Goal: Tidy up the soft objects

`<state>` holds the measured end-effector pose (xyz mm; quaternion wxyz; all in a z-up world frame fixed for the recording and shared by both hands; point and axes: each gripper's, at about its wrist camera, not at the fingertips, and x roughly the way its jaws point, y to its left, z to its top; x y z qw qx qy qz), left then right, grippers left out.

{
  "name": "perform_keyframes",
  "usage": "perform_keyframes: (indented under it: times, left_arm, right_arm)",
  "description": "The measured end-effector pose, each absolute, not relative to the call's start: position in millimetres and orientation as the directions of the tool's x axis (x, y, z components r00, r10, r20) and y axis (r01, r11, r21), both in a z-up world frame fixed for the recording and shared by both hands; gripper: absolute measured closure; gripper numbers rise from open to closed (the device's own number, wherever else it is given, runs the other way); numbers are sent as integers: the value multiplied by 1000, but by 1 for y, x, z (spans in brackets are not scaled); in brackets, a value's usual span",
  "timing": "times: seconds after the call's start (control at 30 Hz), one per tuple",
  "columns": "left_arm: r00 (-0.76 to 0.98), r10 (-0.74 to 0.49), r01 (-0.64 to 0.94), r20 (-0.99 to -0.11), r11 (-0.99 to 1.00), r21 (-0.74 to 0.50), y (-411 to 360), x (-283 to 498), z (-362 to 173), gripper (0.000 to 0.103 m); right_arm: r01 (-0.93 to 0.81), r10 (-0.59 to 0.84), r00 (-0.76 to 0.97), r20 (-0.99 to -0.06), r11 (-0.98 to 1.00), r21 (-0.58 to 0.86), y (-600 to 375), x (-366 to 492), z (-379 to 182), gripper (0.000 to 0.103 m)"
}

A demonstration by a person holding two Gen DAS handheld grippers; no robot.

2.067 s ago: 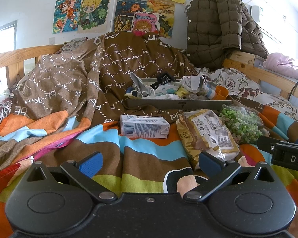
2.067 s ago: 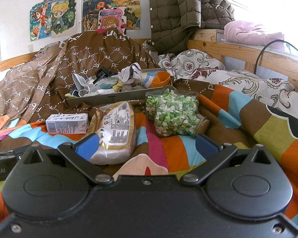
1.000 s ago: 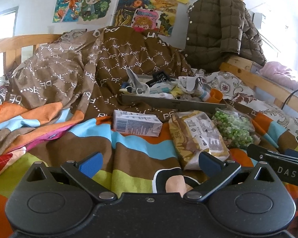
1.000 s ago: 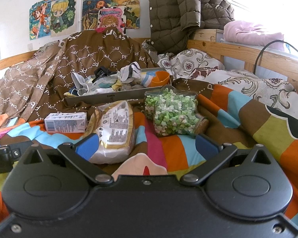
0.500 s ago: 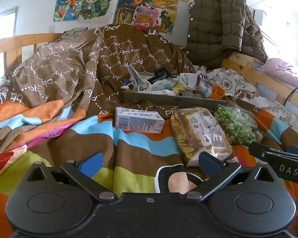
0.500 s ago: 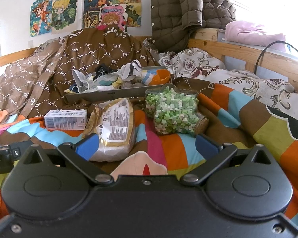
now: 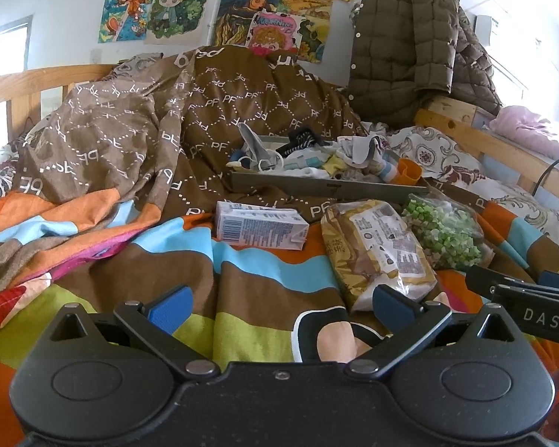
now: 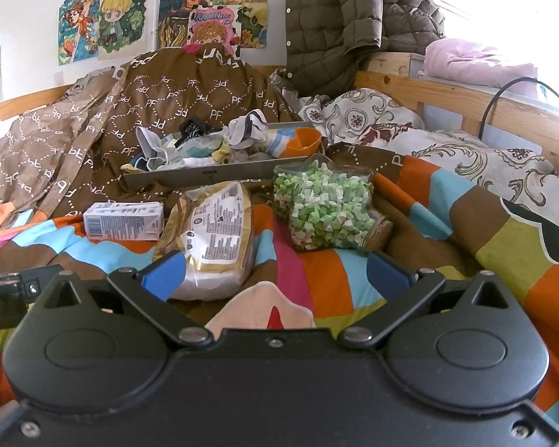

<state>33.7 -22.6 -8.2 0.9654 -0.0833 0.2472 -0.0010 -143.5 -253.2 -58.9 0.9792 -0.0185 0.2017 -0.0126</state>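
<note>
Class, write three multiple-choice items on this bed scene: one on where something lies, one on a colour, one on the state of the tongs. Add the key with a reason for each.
1. Where does the carton lie?
A. in the tray
B. on the blanket, left of the packet
C. on the jacket

2. What colour are the bits in the jar?
A. red
B. green and white
C. black

3. How do the left tongs and right tongs stand?
A. both open, empty
B. both shut
C. one holds a sock

Key: B, the carton rests on the blanket beside the packet; B, the bits show green and white; A, wide gaps, nothing between the pads.
</note>
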Motion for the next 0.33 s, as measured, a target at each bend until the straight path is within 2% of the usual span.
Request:
perform_keyframes:
  times: [0.33]
  left_arm:
    - [876,-51,-33,-479,985,-167,-23,34,-8,1]
  right_arm:
    - [17,-32,918,-396,999,-42,-252,-143,-59,1]
